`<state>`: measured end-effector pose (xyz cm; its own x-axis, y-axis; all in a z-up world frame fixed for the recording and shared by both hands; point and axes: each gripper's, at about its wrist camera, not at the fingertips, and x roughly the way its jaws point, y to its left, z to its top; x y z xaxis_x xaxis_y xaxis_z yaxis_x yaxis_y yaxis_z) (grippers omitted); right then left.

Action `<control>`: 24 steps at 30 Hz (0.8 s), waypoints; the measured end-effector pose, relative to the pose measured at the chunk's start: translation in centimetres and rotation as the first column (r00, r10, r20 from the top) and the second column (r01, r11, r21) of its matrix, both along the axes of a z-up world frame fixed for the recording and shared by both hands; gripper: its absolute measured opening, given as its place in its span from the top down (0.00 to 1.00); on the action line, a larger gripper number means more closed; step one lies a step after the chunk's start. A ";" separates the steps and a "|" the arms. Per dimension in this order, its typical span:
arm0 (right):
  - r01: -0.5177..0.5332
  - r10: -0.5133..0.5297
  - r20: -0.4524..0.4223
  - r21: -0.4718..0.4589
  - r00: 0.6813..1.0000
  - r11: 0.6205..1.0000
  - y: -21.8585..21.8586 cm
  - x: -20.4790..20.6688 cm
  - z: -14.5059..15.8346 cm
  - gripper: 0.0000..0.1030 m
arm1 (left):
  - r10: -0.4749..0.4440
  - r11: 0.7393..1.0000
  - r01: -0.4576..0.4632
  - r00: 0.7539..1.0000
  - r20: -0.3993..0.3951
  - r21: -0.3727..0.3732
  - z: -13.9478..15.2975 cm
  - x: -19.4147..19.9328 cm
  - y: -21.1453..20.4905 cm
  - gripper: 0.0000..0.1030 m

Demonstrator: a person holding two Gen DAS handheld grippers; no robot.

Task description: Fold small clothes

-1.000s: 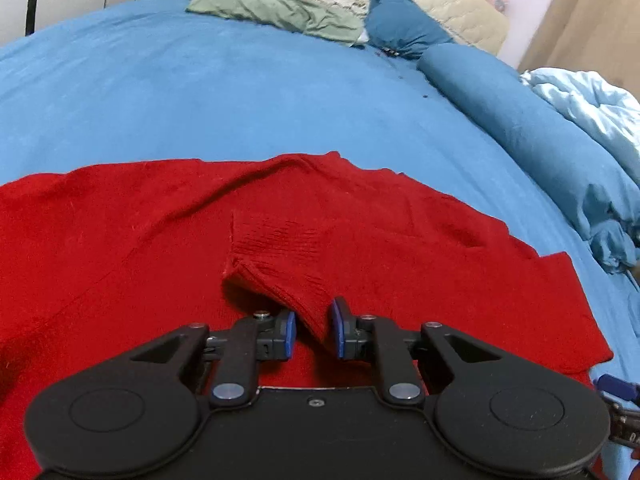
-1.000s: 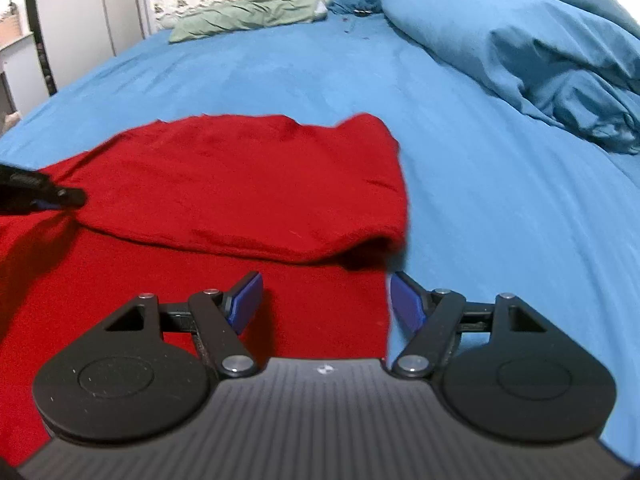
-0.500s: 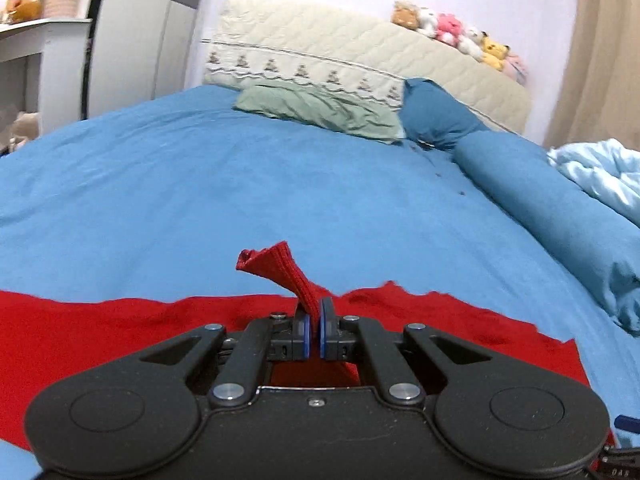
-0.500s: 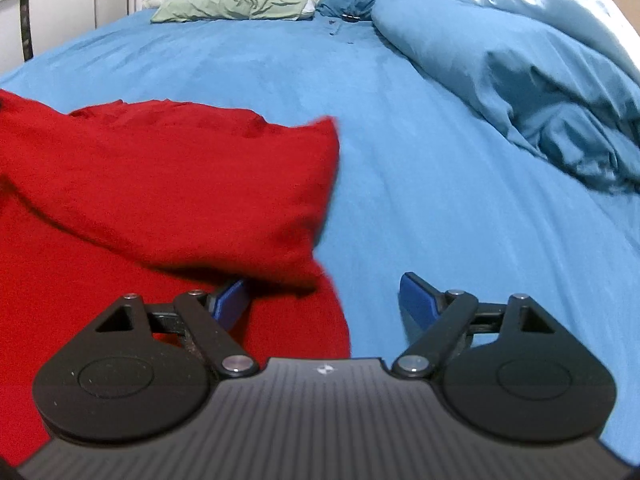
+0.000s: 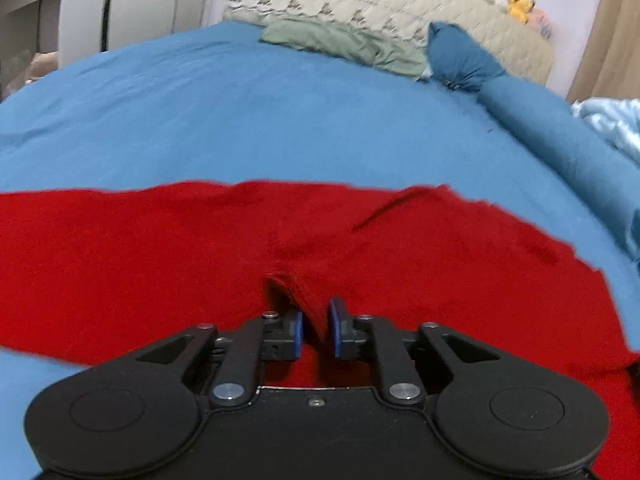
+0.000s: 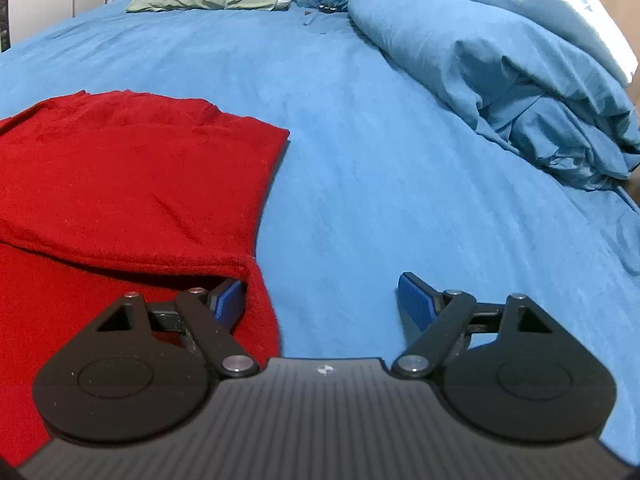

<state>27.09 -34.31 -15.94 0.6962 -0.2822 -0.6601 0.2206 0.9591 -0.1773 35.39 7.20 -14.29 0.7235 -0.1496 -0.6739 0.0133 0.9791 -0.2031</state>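
Left gripper (image 5: 315,328): your fingers (image 5: 295,330) are opening; the red cuff they pinched shut half a second ago now stands slack between the pads, no longer pressed.
Red sweater (image 5: 160,264): it lies flat on the blue bed (image 5: 240,120), filling the left wrist view from 9 o'clock to 3 o'clock; the cuff that stuck up above your fingers half a second ago has come down onto the body of the garment.
Meaning: the sleeve looks laid across the body, so this fold seems placed; pull back gently or the cuff may drag.
Right gripper (image 6: 320,300): your fingers (image 6: 416,300) stand wide apart and released, gripping nothing; the left pad sits against the folded edge, the right one over bare sheet.
Sweater on the right (image 6: 132,176): its doubled corner lies at 10 o'clock, settled flatter than a second ago.
Duvet (image 6: 500,64): bunched at 2 o'clock, well apart from the work.
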 end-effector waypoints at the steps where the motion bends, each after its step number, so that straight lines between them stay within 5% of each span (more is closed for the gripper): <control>1: -0.010 0.010 -0.008 0.002 1.000 1.000 -0.1 0.0 0.1 0.08 | 0.004 1.000 -0.004 1.000 -0.012 0.016 0.3 -0.3 0.3 0.75; 6: -0.056 0.056 -0.056 -0.004 0.997 0.998 0.5 -1.0 2.0 0.07 | 0.002 0.997 -0.006 0.999 0.045 0.081 3.2 -3.0 1.5 0.49; 8: -0.118 0.118 0.004 0.027 0.993 0.993 1.6 -1.7 3.7 0.06 | -0.025 0.995 0.018 0.997 0.069 0.102 4.0 -2.8 0.5 0.18; 9: -0.137 0.136 0.033 0.048 0.990 0.989 2.2 -1.8 4.2 0.05 | -0.034 0.994 0.027 0.997 0.065 0.109 3.8 -2.2 -0.1 0.13; 13: -0.203 0.192 0.091 0.136 0.977 0.970 5.3 0.4 3.2 0.06 | -0.050 0.994 0.045 0.998 0.042 0.103 2.1 -0.3 -2.2 0.13; 17: -0.170 0.161 0.057 0.223 0.985 0.960 4.9 1.5 -0.5 0.07 | -0.089 0.990 0.087 0.996 0.006 0.113 0.6 0.6 -3.4 0.13; 24: -0.216 0.185 0.148 0.234 0.972 0.948 5.3 2.1 3.2 0.06 | -0.112 0.986 0.113 0.994 -0.013 0.120 -0.9 1.0 -3.8 0.13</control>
